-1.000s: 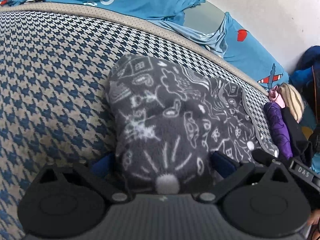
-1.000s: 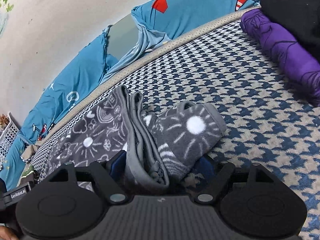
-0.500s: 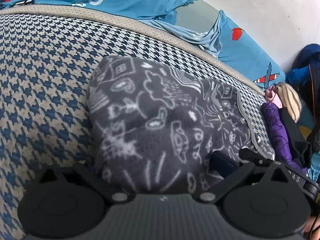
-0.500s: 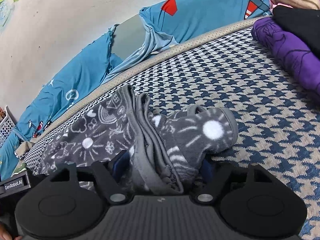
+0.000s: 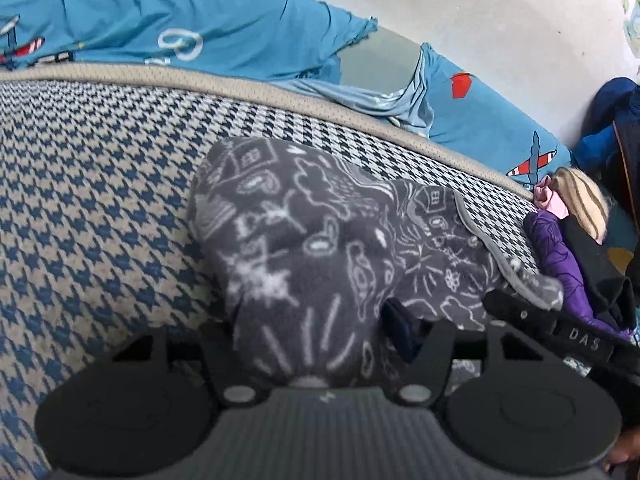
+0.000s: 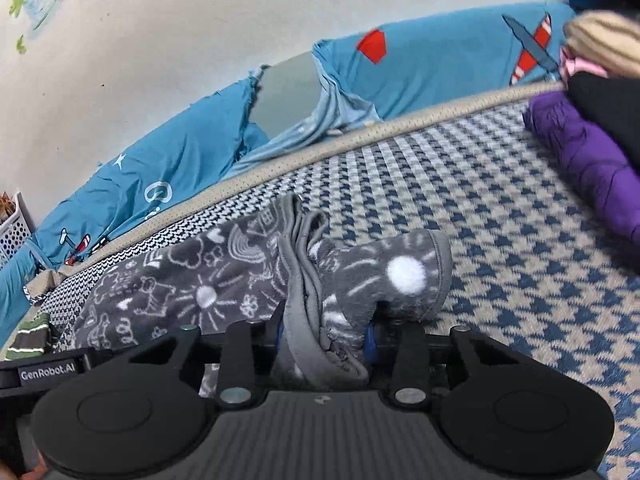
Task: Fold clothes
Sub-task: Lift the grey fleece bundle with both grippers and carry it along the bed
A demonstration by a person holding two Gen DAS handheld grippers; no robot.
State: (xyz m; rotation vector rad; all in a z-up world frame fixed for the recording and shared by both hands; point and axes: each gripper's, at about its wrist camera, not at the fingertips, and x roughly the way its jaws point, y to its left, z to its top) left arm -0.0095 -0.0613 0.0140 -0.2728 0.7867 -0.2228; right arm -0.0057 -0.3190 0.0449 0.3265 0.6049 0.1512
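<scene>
A grey fleece garment (image 5: 320, 240) with white doodle prints lies folded on the houndstooth mattress (image 5: 88, 200). My left gripper (image 5: 312, 340) is shut on one end of it, the fleece bunched between the fingers. My right gripper (image 6: 324, 340) is shut on the other end (image 6: 320, 304), pinching several grey hem layers, with a flap carrying a white sun print hanging to the right. The right gripper's body shows in the left wrist view (image 5: 560, 328) at the right.
A stack of folded clothes, purple (image 6: 584, 152), black and striped beige, sits at the mattress's right side (image 5: 568, 252). Blue printed bedding (image 5: 200, 28) lies along the wall behind the mattress edge. A white basket (image 6: 12, 232) stands at far left.
Both grippers have closed further on the fleece ends. The garment has been lifted and drawn together slightly, and the stack of clothes appears closer in the right wrist view.
</scene>
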